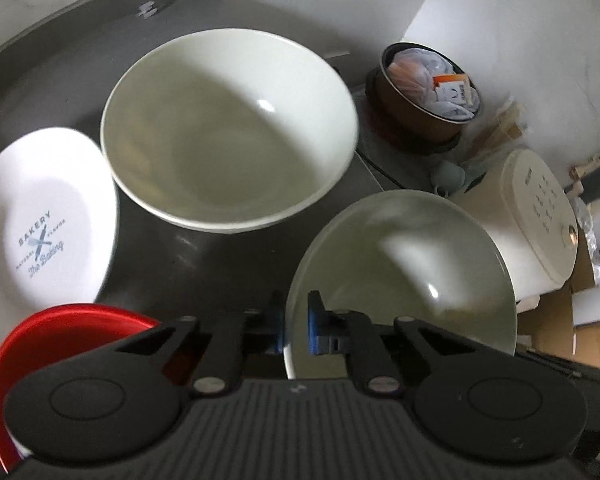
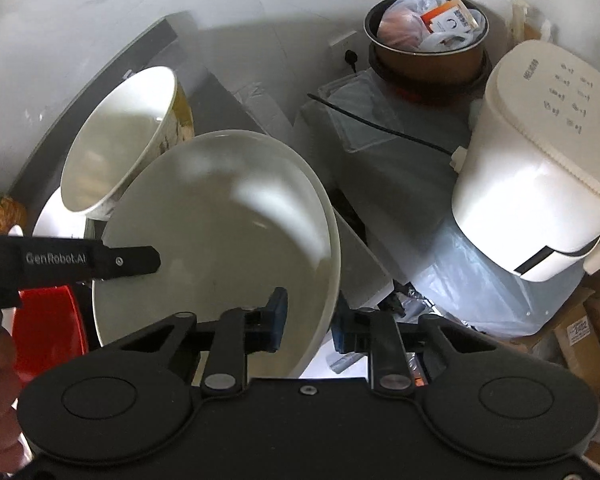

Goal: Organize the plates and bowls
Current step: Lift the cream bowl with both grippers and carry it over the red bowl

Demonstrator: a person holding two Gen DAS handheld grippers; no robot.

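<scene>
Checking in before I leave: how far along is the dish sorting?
Nothing looks stacked yet. In hand: the left tool grips the grey-green plate's rim; the right tool straddles its opposite edge, open. Left: large white bowl, bakery plate, red bowl.

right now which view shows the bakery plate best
The left wrist view: the bakery plate lies almost whole at the left, logo readable. In the right wrist view only a white sliver shows behind the big bowl, no print visible.
</scene>
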